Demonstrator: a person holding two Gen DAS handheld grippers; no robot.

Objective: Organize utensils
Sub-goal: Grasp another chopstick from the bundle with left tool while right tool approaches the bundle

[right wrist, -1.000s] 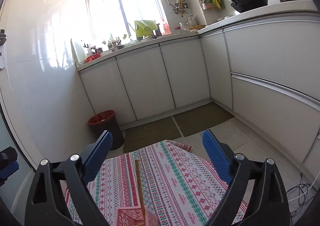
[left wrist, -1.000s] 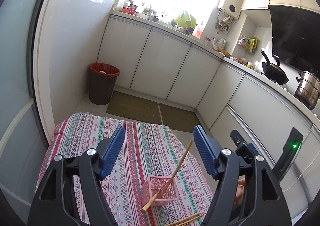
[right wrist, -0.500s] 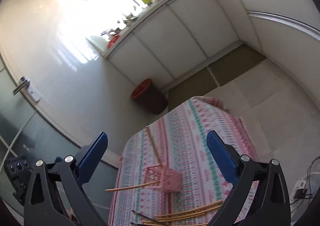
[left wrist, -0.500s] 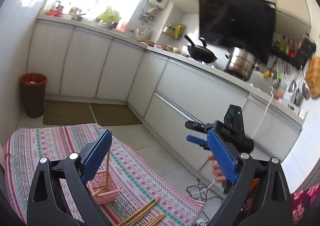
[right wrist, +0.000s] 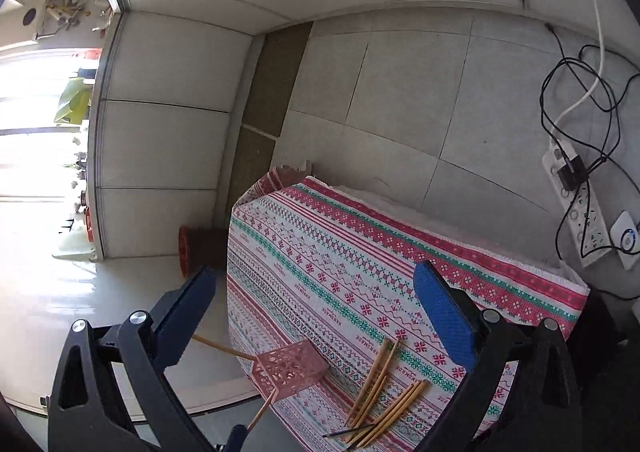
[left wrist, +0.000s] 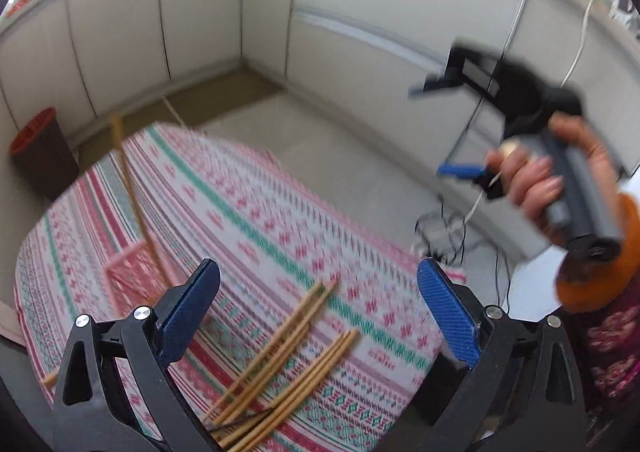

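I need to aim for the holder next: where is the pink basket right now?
The pink basket sits on the patterned tablecloth near its edge, just left of the loose chopsticks in the right wrist view, with chopsticks already inside.

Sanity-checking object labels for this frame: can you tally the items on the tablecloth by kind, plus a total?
pink basket: 1
chopsticks in the basket: 2
loose bamboo chopsticks: about 6 (they overlap, so the count is not exact)
thin dark stick: 1
Total: about 10
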